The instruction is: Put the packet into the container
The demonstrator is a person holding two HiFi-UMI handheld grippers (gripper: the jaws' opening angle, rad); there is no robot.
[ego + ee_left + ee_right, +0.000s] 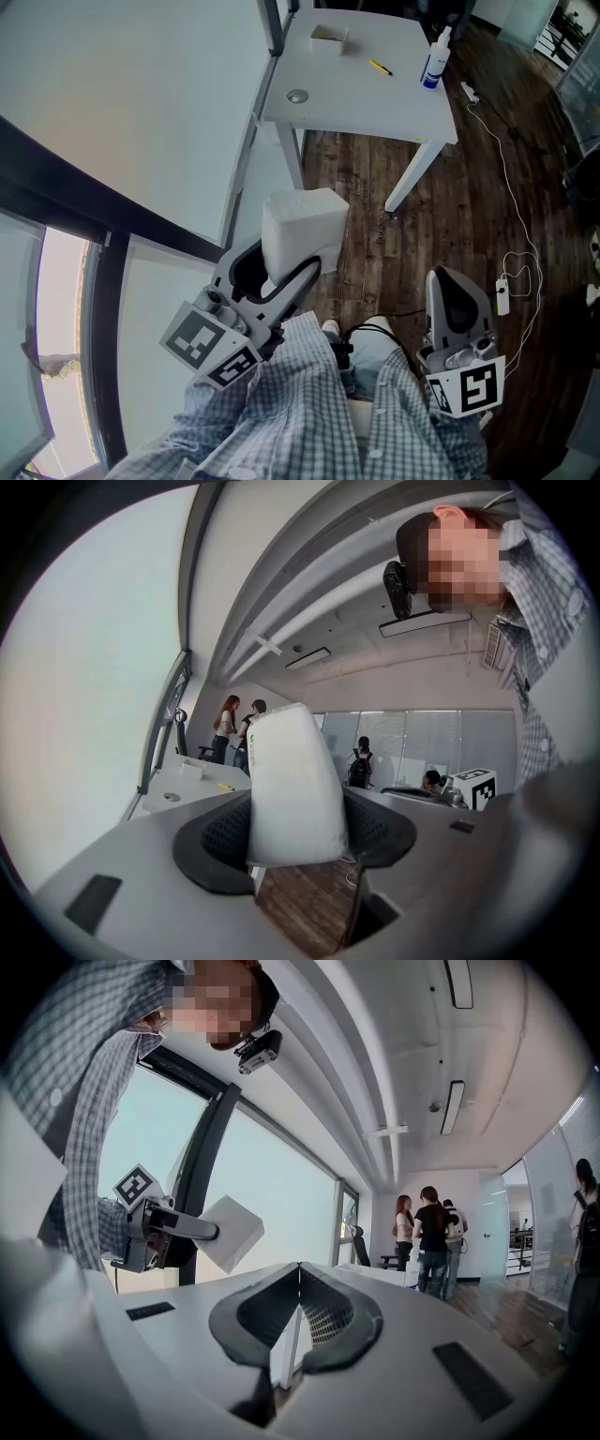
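A white, pillow-like packet (302, 228) is clamped between the jaws of my left gripper (279, 270), held in the air above the wooden floor. In the left gripper view the packet (291, 794) stands upright between the dark pads and hides most of the left gripper (295, 817). My right gripper (452, 286) hangs lower right with its jaws together and nothing in them; in its own view the right gripper (299, 1274) shows its tips meeting. A small white open container (329, 37) sits at the far side of the white table (375, 103), well away from both grippers.
On the table are a spray bottle (434, 59), a yellow pen (380, 67) and a round cable port (297, 96). White cables and a power strip (503, 296) lie on the floor at right. A glass wall runs along the left. Several people (427, 1232) stand far off.
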